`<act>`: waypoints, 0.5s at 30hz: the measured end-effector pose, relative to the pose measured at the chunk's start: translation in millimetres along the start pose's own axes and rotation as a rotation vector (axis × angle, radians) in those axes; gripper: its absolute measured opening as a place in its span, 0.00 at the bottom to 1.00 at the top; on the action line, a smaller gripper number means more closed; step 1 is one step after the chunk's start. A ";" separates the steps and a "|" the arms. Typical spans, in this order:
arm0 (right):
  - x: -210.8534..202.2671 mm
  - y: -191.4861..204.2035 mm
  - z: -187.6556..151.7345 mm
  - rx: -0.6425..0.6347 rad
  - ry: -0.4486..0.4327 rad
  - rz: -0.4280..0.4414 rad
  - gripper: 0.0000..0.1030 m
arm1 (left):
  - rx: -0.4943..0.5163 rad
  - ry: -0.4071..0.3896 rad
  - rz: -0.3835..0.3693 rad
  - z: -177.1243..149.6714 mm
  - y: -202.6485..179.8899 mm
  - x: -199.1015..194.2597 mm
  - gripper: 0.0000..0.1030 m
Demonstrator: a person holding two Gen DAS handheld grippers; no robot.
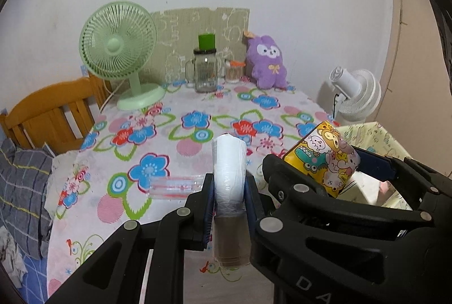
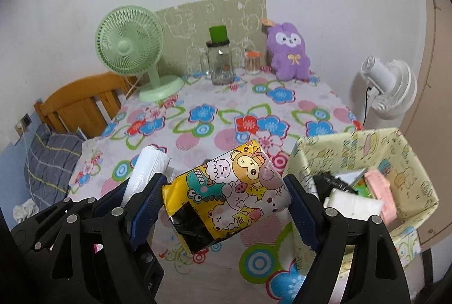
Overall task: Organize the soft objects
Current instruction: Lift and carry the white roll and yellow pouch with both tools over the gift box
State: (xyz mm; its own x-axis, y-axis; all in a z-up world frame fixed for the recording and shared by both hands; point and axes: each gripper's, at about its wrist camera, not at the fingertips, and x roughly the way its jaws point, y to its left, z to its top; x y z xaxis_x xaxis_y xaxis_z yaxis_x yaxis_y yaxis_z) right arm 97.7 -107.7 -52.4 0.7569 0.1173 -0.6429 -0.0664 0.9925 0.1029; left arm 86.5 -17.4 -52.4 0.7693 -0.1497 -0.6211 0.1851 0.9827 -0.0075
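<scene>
The cartoon-print tissue pack (image 2: 228,191), squeezed between the right gripper (image 2: 226,199) fingers, hangs above the desk (image 2: 197,117) beside the fabric bin (image 2: 409,162). The left gripper (image 1: 228,191) pinches a white plastic-wrapped roll (image 1: 228,171). Both are slick, so either could slip, and the crowded grippers might collide.

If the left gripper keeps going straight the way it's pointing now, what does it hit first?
Probably nothing close by. The left gripper, shut on the white roll, points over bare floral tablecloth. The first thing in line looks like the glass jar at the far edge, though depth is hard to judge.
</scene>
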 end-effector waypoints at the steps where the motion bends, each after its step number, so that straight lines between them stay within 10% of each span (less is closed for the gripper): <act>1: -3.2 -0.6 1.3 -0.002 -0.007 0.002 0.82 | 0.001 -0.009 0.002 1.4 -1.3 -3.2 0.19; 15: -41.0 -20.2 12.1 -0.016 -0.083 -0.002 0.82 | 0.014 -0.073 -0.003 13.2 -29.1 -25.9 0.19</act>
State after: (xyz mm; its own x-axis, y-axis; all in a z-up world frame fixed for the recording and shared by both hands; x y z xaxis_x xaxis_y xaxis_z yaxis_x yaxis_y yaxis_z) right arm 75.8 -133.0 -18.9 0.8085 0.1122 -0.5777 -0.0741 0.9933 0.0891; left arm 69.3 -43.6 -25.7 0.8110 -0.1609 -0.5625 0.1959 0.9806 0.0019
